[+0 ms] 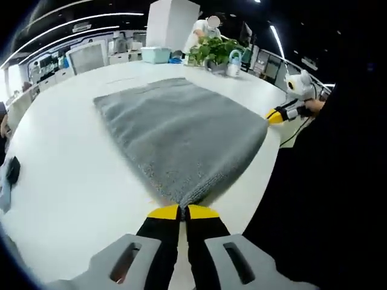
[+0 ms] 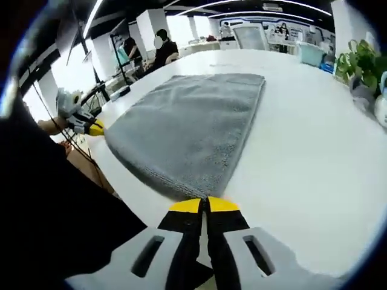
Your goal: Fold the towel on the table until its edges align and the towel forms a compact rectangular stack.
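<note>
The left tool (image 1: 182, 211) is clenched on one near corner of the one grey towel (image 1: 181, 130), which lies flat on the white surface (image 1: 66, 175). The right tool (image 2: 204, 205) pinches the other near corner. A fold looks about to begin; both corners should lift and travel together to the far edge.

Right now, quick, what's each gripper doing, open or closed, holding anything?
Left gripper: closed, fingers pinching a near corner of the gray towel.
Right gripper: closed, fingers pinching the towel's other near corner.
</note>
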A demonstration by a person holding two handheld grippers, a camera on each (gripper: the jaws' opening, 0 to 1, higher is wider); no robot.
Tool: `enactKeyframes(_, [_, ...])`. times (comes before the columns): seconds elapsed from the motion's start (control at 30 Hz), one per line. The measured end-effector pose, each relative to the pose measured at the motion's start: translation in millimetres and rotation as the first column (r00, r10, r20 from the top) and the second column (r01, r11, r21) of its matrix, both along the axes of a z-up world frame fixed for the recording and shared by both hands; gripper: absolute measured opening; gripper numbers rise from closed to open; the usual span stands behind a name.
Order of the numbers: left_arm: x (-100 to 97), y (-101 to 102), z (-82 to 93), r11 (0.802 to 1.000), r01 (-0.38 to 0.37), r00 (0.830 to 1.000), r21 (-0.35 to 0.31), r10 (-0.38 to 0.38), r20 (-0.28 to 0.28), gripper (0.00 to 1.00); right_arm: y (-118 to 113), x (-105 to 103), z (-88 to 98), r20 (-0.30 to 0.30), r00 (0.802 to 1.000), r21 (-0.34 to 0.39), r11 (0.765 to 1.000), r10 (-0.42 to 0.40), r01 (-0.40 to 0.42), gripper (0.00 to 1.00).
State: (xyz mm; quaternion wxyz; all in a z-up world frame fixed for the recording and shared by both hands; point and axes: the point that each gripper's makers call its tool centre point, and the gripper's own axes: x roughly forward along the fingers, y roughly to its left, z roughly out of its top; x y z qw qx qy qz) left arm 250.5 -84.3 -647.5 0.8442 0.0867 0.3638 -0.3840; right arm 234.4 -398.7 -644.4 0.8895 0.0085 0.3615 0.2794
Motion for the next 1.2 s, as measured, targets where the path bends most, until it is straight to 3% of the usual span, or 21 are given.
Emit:
enactKeyframes(0.07, [1.3, -5, 7.6, 1.000, -0.006, 1.000, -0.030, 0.007, 0.019, 0.03, -1, 11, 15.2, 0.034, 0.993, 0.107, 0.989, -0.110, 0.105, 0.00])
enactKeyframes(0.13, [4.6, -9, 15.5, 0.997, -0.034, 0.999, -0.074, 0.037, 0.033, 0.03, -1, 23, 35.2, 0.064, 0.980, 0.232, 0.958, -0.189, 0.169, 0.00])
enactKeyframes(0.2, [7.0, -12, 23.7, 0.991, -0.055, 0.997, -0.121, 0.061, 0.043, 0.03, -3, 33, 50.9, 0.084, 0.965, 0.311, 0.926, -0.249, 0.213, 0.00])
enactKeyframes(0.33, [15.4, -18, 46.3, 0.958, -0.124, 0.988, -0.257, 0.142, 0.053, 0.02, -6, 42, 62.5, 0.109, 0.957, 0.336, 0.916, -0.269, 0.220, 0.00])
enactKeyframes(0.37, [17.5, -19, 53.3, 0.950, -0.126, 0.987, -0.287, 0.150, 0.065, 0.02, -6, 45, 67.4, 0.112, 0.952, 0.363, 0.903, -0.285, 0.228, 0.00])
enactKeyframes(0.43, [18.9, -21, 62.0, 0.952, -0.112, 0.984, -0.285, 0.146, 0.100, 0.02, -7, 51, 78.4, 0.120, 0.941, 0.422, 0.875, -0.315, 0.239, 0.00])
enactKeyframes(0.5, [20.2, -25, 70.5, 0.954, -0.092, 0.982, -0.285, 0.135, 0.134, 0.02, -6, 54, 86.8, 0.133, 0.939, 0.438, 0.869, -0.316, 0.230, 0.00])
enactKeyframes(0.6, [24.6, -32, 89.0, 0.938, -0.085, 0.977, -0.337, 0.146, 0.158, 0.02, -2, 60, 101.5, 0.177, 0.935, 0.471, 0.860, -0.308, 0.195, 0.00])
enactKeyframes(0.73, [33.0, -37, 106.0, 0.909, -0.105, 0.968, -0.403, 0.186, 0.168, 0.02, -1, 68, 125.8, 0.285, 0.902, 0.511, 0.848, -0.325, 0.143, 0.00])
enactKeyframes(0.83, [39.7, -43, 114.7, 0.892, -0.128, 0.963, -0.433, 0.217, 0.161, 0.02, -4, 74, 133.5, 0.280, 0.890, 0.574, 0.806, -0.360, 0.146, 0.00])
enactKeyframes(0.9, [45.4, -48, 124.5, 0.869, -0.140, 0.955, -0.474, 0.246, 0.168, 0.02, -7, 80, 136.8, 0.276, 0.884, 0.607, 0.782, -0.378, 0.145, 0.00])
enactKeyframes(0.97, [46.9, -53, 132.4, 0.851, -0.127, 0.953, -0.509, 0.246, 0.174, 0.02, -5, 84, 139.9, 0.293, 0.883, 0.605, 0.786, -0.365, 0.124, 0.00])
enactKeyframes(1.07, [46.3, -56, 137.3, 0.844, -0.111, 0.956, -0.524, 0.235, 0.177, 0.02, -3, 89, 140.0, 0.302, 0.885, 0.593, 0.797, -0.353, 0.115, 0.00])
enactKeyframes(1.17, [46.4, -55, 139.8, 0.843, -0.098, 0.956, -0.529, 0.228, 0.187, 0.02, -5, 91, 146.0, 0.291, 0.875, 0.633, 0.763, -0.386, 0.126, 0.00])
enactKeyframes(1.2, [48.2, -53, 141.2, 0.834, -0.106, 0.954, -0.542, 0.238, 0.179, 0.02, -6, 92, 150.2, 0.295, 0.869, 0.650, 0.750, -0.397, 0.122, 0.00])
